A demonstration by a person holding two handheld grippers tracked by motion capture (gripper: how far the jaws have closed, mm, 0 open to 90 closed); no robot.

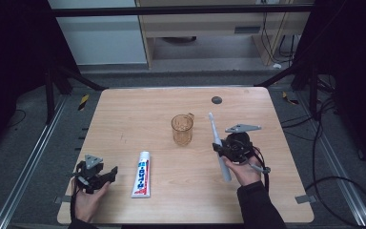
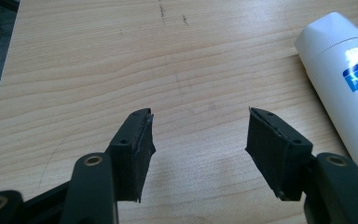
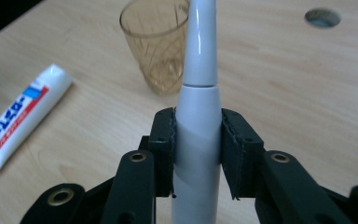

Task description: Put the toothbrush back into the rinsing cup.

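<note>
A white electric toothbrush (image 1: 218, 144) is clamped between the pads of my right gripper (image 1: 222, 148) and held above the table, its brush end pointing away toward the cup. In the right gripper view the toothbrush (image 3: 198, 93) rises straight up between the jaws of the gripper (image 3: 198, 149). An amber transparent cup (image 1: 182, 129) stands upright near the table's middle, also seen as the cup (image 3: 156, 44). A white toothpaste tube (image 1: 142, 174) lies flat toward the front left. My left gripper (image 1: 106, 174) rests low near the front left corner, open, with nothing between its jaws (image 2: 199, 140).
The wooden table (image 1: 124, 114) has a dark round hole (image 1: 216, 100) at the back right. The toothpaste tube (image 2: 345, 88) lies just to the right of my left gripper's jaws. Black frame legs and cables surround the table on the floor.
</note>
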